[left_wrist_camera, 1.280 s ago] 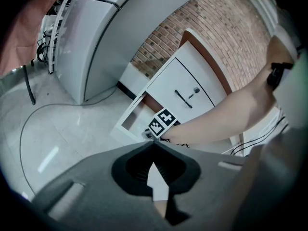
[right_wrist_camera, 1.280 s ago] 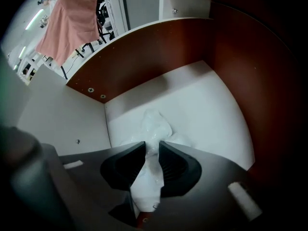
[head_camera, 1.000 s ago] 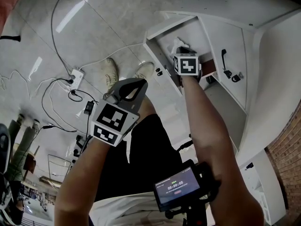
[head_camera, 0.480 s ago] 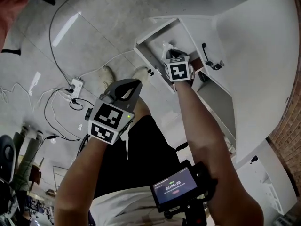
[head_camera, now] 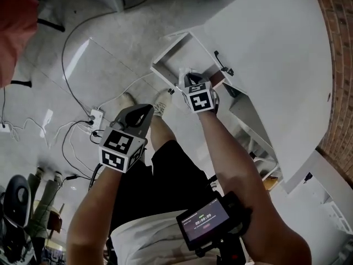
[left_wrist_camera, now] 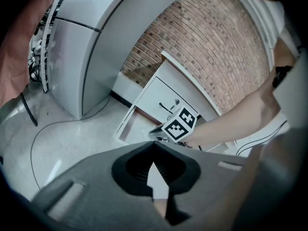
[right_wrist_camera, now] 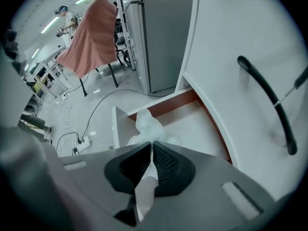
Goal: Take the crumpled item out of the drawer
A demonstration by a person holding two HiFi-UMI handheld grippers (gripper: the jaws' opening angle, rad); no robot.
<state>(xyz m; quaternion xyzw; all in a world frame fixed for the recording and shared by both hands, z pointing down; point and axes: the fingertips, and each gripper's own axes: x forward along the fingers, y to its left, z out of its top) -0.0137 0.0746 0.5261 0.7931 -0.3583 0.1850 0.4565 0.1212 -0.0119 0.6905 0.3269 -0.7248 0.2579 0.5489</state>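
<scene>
The crumpled item [right_wrist_camera: 147, 124] is a pale, translucent wad. My right gripper [right_wrist_camera: 152, 146] is shut on it, and it sticks out past the fingertips above the open white drawer [right_wrist_camera: 192, 124]. In the head view the right gripper [head_camera: 190, 83] hangs over the drawer [head_camera: 165, 54] at the foot of the white cabinet, with the crumpled item [head_camera: 183, 74] at its tip. My left gripper [head_camera: 144, 111] is held in mid-air to the left, well short of the drawer, shut and holding nothing. From the left gripper view the left gripper [left_wrist_camera: 153, 147] points toward the drawer [left_wrist_camera: 132, 124].
A power strip [head_camera: 95, 116] and trailing cables lie on the tiled floor at left. A black door handle [right_wrist_camera: 267, 100] sits on the cabinet front right of the drawer. A grey fridge [right_wrist_camera: 159, 32] and a chair draped in red cloth [right_wrist_camera: 94, 32] stand beyond.
The head view has swung, so drawer and grippers sit higher and further left. The right gripper stays shut on the crumpled item over the drawer. The left gripper keeps its place beside it.
</scene>
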